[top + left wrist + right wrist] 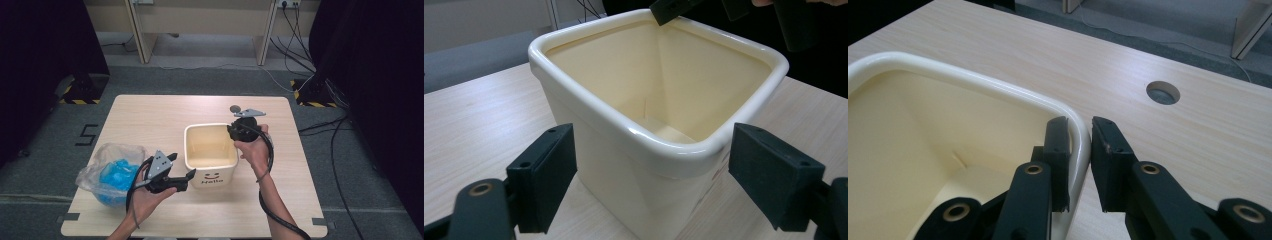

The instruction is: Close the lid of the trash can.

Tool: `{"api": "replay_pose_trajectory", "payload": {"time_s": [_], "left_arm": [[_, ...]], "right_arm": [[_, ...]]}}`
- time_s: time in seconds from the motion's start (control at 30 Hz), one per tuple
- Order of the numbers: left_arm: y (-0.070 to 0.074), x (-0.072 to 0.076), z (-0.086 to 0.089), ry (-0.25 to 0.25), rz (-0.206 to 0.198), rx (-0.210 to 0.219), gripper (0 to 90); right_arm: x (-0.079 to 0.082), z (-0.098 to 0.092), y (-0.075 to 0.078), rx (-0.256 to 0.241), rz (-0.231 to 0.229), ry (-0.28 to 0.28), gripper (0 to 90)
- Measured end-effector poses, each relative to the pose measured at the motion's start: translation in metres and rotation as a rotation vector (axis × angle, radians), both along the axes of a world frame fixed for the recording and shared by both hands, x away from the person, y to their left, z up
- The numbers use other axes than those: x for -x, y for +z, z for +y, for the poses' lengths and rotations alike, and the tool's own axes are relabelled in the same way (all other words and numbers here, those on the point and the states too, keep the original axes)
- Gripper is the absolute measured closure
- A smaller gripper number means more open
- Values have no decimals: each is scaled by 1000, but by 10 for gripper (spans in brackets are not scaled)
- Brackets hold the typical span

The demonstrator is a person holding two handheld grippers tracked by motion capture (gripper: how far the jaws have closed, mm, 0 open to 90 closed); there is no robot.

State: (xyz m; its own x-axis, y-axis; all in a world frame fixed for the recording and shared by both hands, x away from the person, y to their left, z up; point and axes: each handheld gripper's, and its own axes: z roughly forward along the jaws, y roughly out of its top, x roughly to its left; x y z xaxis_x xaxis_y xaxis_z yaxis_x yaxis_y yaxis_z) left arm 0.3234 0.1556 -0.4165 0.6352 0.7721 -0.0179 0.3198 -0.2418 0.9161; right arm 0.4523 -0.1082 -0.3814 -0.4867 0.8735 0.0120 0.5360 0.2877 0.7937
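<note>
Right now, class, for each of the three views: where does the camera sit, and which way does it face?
High view: above the person's side, facing forward and down on the table; forearms, hands, left tool and right tool show.
Left gripper view: on the left tool, facing the cream bin between its open jaws.
Right gripper view: on the right tool, facing along the bin's rim, jaws astride it.
Shared: the cream bin appears in all three.

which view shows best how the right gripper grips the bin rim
The right gripper view: the right gripper has its fingers either side of the cream bin rim, at a corner. The high view shows the hand over that corner, hiding the contact. The left gripper view catches just a finger tip at the far rim.
</note>
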Motion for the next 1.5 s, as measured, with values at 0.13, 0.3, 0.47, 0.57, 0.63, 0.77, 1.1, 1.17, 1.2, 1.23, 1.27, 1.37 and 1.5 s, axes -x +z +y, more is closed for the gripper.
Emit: {"api": "replay_pose_trajectory", "payload": {"time_s": [0.13,0.3,0.47,0.57,0.63,0.77,1.1,1.17,1.2,1.23,1.27,1.37,1.5], "left_arm": [[-1,-1,1,6,8,3,185],[-3,-2,1,1,14,1,180],[-1,1,2,-3,12,6,187],[0,2,2,-11,16,14,187],[0,3,2,-17,25,19,186],[-4,5,3,-30,51,25,185],[-9,8,7,-56,78,48,183],[-9,9,7,-58,81,48,183],[-10,9,7,-59,83,51,182],[-10,9,8,-61,86,51,180],[-10,9,8,-63,90,54,180],[-12,10,9,-67,95,55,180],[-14,11,9,-71,96,56,180]], "right_arm": [[-1,0,-4,2,6,3,780],[-2,-1,-8,-12,17,2,768],[-2,-8,-4,-78,16,-13,655],[-1,-15,1,-111,6,-28,600],[0,-19,3,-129,1,-22,561],[3,-25,3,-151,-10,-18,477],[13,-39,-5,-220,-10,-19,326],[16,-41,-7,-234,-11,-18,318],[17,-43,-7,-242,-12,-18,311],[18,-44,-8,-248,-9,-19,302],[19,-45,-9,-251,-8,-23,287],[22,-50,-12,-254,-8,-28,271],[26,-56,-15,-263,-8,-37,261]]}}
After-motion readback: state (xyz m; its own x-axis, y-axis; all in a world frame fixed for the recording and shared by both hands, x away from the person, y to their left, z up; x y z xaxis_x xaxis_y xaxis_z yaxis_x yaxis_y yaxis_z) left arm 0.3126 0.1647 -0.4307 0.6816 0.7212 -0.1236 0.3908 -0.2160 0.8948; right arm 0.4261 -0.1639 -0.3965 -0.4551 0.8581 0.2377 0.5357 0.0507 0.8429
